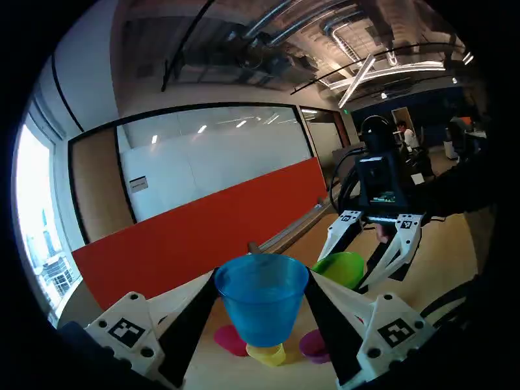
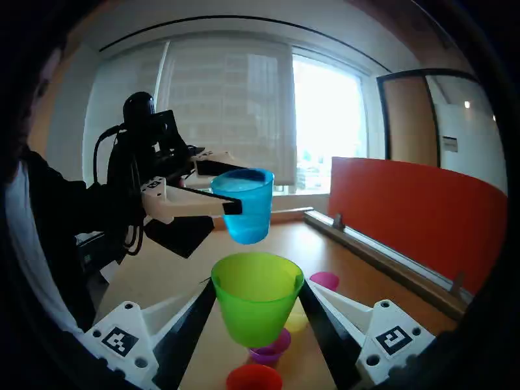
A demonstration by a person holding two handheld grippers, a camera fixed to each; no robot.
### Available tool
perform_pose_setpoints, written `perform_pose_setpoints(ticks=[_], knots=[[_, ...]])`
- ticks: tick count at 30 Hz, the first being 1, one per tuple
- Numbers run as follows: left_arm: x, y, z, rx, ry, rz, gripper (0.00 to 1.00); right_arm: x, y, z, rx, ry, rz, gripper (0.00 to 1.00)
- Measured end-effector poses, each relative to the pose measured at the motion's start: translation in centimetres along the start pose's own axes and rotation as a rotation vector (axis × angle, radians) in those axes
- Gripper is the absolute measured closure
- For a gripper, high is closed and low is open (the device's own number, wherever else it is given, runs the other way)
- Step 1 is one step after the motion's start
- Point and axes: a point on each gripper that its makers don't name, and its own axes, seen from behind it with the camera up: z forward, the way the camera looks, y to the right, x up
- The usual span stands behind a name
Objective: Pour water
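— Where does the water cup sit?

— My left gripper [image 1: 262, 278] has its jaws pinching the blue cup [image 1: 262, 309] by its sides, clear above the bench [image 1: 448, 260]. The right gripper [image 2: 257, 287] has its jaws clamped on the green cup [image 2: 257, 309] the same way. In the right gripper view the blue cup hangs higher and farther off than the green rim, roughly upright.

— Any water in it?

— I cannot tell. The blue wall is see-through, but I make out no clear level, and the green cup's bottom is hidden from me.

— What lies below?

— A pink cup [image 1: 229, 339], a yellow cup [image 1: 266, 355] and a purple cup [image 1: 313, 345] stand on the bench, each partly covered by the blue cup or my jaws. A red cup [image 2: 253, 378] is cut off at the right gripper view's lower edge. In the left gripper view, the right gripper hides part of the green cup.
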Motion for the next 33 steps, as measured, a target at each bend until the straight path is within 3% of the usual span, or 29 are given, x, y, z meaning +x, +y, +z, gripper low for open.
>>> perform_pose_setpoints(ticks=[33], knots=[[1.9,1.0,0.8,-0.009,-0.007,0.194,0.11,-0.1,-1.0,0.2,0.012,0.028,0.005,0.08]])
